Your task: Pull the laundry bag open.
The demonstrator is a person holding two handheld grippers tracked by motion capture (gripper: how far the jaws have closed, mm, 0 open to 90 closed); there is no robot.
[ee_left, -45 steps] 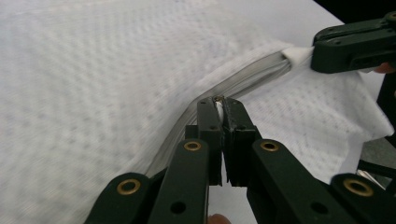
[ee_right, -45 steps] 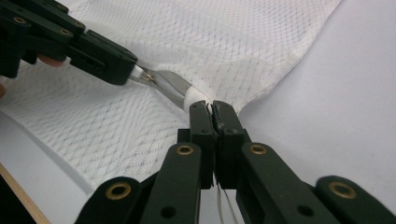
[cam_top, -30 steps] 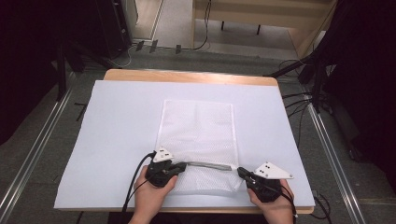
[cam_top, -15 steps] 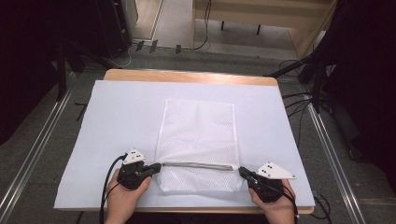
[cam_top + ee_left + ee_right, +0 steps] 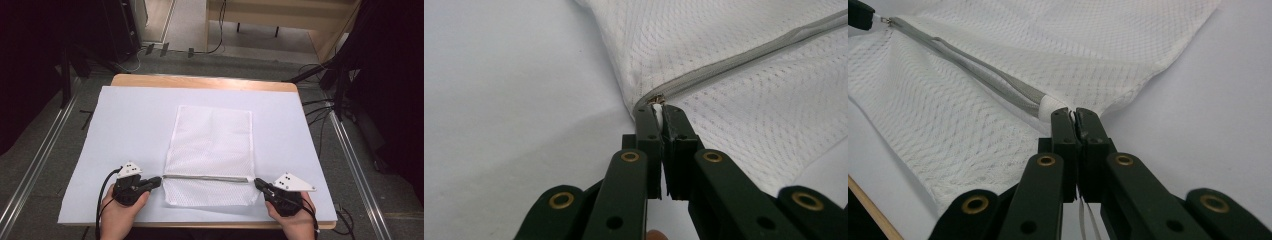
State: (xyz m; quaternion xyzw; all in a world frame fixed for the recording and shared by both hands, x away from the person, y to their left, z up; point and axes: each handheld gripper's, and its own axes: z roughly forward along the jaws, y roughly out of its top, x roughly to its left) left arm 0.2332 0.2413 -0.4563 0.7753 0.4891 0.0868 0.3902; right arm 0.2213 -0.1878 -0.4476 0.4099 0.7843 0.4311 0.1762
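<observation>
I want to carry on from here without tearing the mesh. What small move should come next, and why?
Probably let go with the left tongs. They are shut on the zipper pull, which sits at the bag's left edge, so the zipper has no travel left. The right tongs pinch the bag's other end, and the zipper lies taut between them; more pulling would only strain the seam.

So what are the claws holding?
Both grip the mesh bag: the left claw pinches the zipper pull, and the right claw pinches the zipper's other end.
</observation>
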